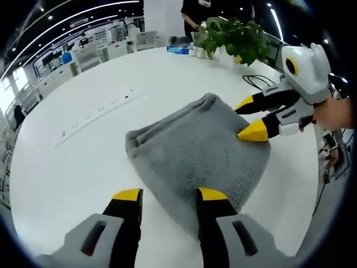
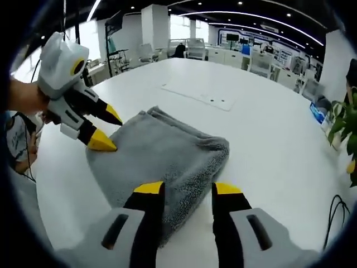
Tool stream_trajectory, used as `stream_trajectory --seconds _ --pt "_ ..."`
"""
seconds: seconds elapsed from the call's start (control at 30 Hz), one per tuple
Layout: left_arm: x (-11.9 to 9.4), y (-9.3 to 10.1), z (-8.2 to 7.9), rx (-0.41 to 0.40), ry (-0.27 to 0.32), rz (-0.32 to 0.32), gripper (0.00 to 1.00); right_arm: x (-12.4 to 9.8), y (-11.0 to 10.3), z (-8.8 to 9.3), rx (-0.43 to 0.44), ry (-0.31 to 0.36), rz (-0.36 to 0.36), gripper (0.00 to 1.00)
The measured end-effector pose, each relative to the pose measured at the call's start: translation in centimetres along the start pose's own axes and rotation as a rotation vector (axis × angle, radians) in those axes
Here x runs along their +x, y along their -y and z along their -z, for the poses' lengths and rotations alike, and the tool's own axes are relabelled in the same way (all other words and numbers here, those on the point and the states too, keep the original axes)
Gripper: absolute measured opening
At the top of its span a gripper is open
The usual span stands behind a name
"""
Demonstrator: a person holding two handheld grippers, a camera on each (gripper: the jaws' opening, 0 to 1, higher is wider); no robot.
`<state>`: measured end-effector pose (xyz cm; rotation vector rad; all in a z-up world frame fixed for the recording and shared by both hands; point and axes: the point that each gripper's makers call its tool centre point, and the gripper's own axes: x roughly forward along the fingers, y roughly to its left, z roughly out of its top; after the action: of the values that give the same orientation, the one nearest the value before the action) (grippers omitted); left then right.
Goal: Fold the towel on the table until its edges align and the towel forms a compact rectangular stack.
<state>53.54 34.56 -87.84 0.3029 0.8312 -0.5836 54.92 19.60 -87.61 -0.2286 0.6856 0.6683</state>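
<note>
A grey towel (image 1: 195, 151) lies folded and a little rumpled on the white table (image 1: 83, 167). In the left gripper view my left gripper (image 1: 169, 195) is open at the towel's near edge, its right jaw over the cloth and its left jaw over bare table. My right gripper (image 1: 248, 118) comes in from the right, open, with its lower yellow tip touching the towel's far right edge. In the right gripper view the towel (image 2: 162, 151) lies just ahead of my right gripper (image 2: 187, 188). There my left gripper (image 2: 109, 131) is open, its lower tip on the towel's left corner.
A potted plant (image 1: 237, 36), a blue pack (image 1: 178, 49) and a person stand at the table's far end. A black cable (image 1: 257, 82) trails near the plant. A flush socket panel (image 2: 199, 96) is set into the tabletop. Desks and chairs stand beyond the table.
</note>
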Motion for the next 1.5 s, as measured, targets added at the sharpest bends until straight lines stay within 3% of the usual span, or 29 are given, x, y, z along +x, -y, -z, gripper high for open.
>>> stream_trajectory --seconds 0.1,0.2,0.37,0.5,0.83,1.0,1.1,1.37,1.5 --pt "-0.8 -0.4 -0.9 -0.003 0.049 -0.030 0.59 -0.6 -0.7 -1.1 -0.049 0.058 -0.027 0.48" --pt "-1.3 -0.3 -1.9 0.025 0.081 -0.042 0.70 -1.6 -1.5 -1.6 -0.067 0.076 -0.042 0.54" --pt "-2.9 0.5 -2.3 0.041 0.106 -0.042 0.74 -2.9 -2.5 -1.7 -0.068 0.094 -0.064 0.65" --pt "-4.1 0.6 -2.0 0.057 0.108 -0.052 0.77 -4.0 -3.2 -1.4 -0.097 0.087 -0.069 0.70" --pt "-7.5 1.2 -1.2 0.050 0.121 -0.074 0.83 -6.0 -4.2 -1.0 -0.048 0.096 -0.060 0.78" --pt "-8.3 2.2 -0.4 0.047 0.134 -0.071 0.85 -7.1 -4.9 -0.4 -0.034 0.095 -0.054 0.84" --pt "-8.8 2.6 -0.1 0.020 0.162 -0.085 0.89 -7.8 -5.0 -0.5 0.030 0.120 -0.052 0.87" --pt "-9.6 3.9 0.3 0.052 0.187 -0.065 0.90 -9.3 -5.8 0.1 0.026 0.133 -0.019 0.91" --pt "-10.1 4.4 0.3 0.022 0.216 -0.048 0.91 -10.1 -5.9 0.2 0.047 0.136 0.008 0.99"
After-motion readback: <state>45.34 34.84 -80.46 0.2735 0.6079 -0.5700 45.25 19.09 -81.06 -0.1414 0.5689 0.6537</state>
